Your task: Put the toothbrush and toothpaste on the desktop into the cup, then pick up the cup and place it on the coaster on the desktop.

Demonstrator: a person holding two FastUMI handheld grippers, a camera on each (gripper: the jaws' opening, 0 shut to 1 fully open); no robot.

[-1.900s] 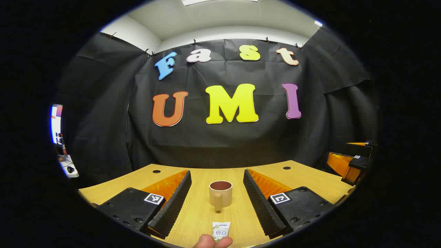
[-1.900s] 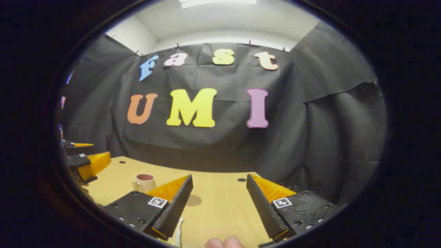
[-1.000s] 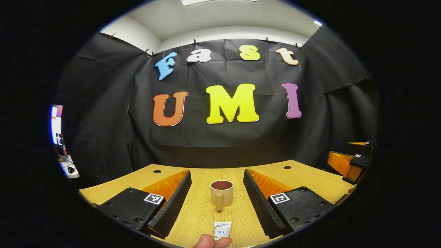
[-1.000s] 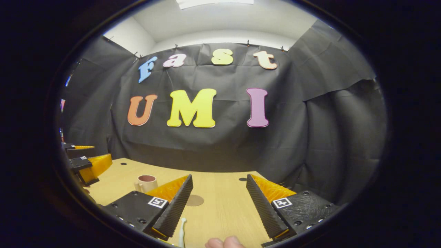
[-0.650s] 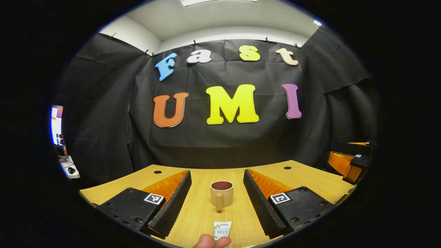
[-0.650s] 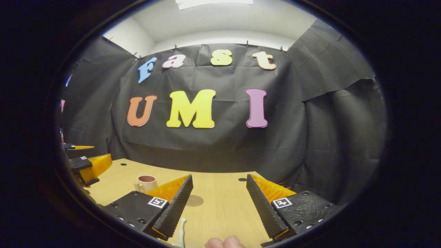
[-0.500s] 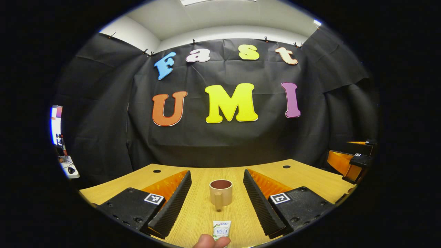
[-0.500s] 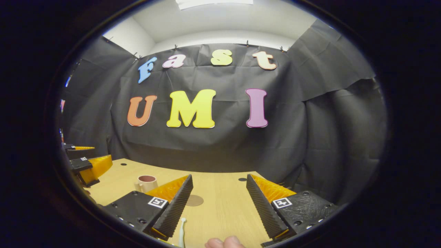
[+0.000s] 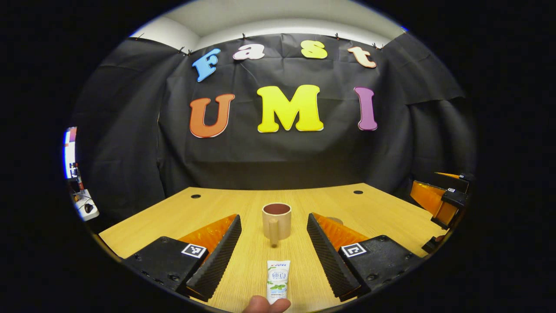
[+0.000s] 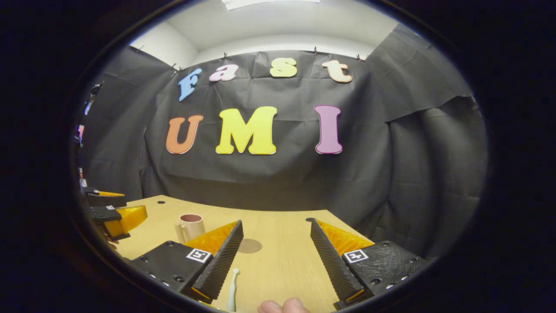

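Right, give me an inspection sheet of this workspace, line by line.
Surface: wooden desktop, two small holes near its far edge.
Job's things: cup upright, handle toward the left gripper; toothpaste flat before it; toothbrush flat; coaster bare.
Clutter: nothing seen.
Grippers: left gripper open, toothpaste between its fingers, untouched; right gripper open, holding nothing.
Cables: nothing seen on the desktop.
Surroundings: black cloth wall, white ceiling.

Not much to read here. The toothpaste (image 9: 278, 281) tube lying near on the tabletop (image 9: 382, 217) has printing on it, but it's too small to make out. Both grippers carry square black-and-white marker tags (image 9: 193, 250), just patterns, no words or numbers.
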